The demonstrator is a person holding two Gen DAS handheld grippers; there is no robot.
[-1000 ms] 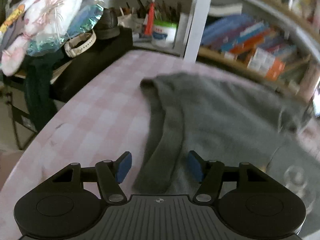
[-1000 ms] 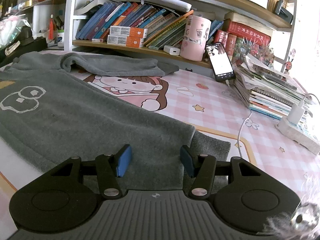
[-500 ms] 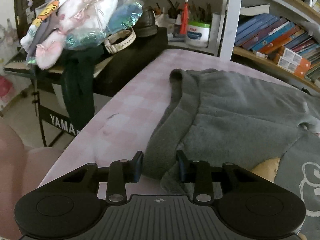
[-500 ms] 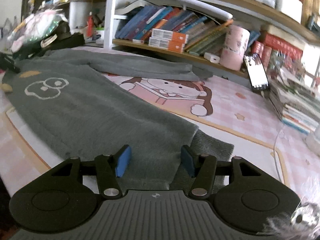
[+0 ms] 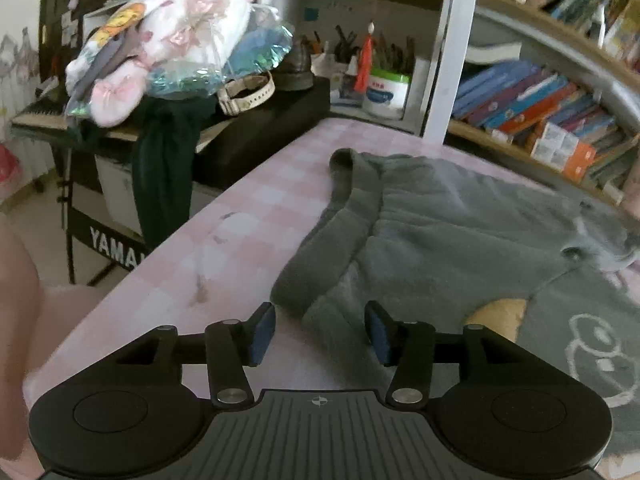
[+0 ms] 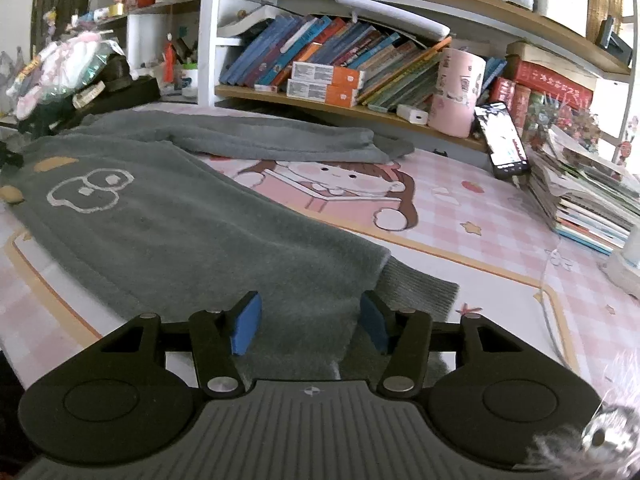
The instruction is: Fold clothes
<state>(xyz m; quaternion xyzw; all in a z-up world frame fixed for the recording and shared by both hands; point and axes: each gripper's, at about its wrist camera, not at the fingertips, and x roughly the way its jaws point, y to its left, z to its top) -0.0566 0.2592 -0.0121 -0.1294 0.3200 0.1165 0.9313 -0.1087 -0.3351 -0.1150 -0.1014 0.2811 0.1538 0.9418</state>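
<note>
A grey sweater (image 6: 168,224) with a white outline print lies spread on the pink checked table cover (image 6: 500,224). One sleeve (image 6: 280,140) lies along the back by the shelf. In the left wrist view the sweater (image 5: 460,232) shows its other sleeve (image 5: 332,240) folded over, the cuff end just ahead of the fingers. My left gripper (image 5: 320,338) is open, low over the cloth, holding nothing. My right gripper (image 6: 308,328) is open over the sweater's ribbed hem (image 6: 416,292), holding nothing.
Bookshelves (image 6: 340,64) run along the back of the table. A pink mug (image 6: 458,92), a phone (image 6: 504,140) and a stack of books (image 6: 592,196) stand at the right. A black keyboard stand piled with bags (image 5: 172,64) stands left of the table edge.
The left gripper narrowed around the sleeve end half a second ago and has now opened wide again. The right gripper stayed open over the hem, shifting slightly.
</note>
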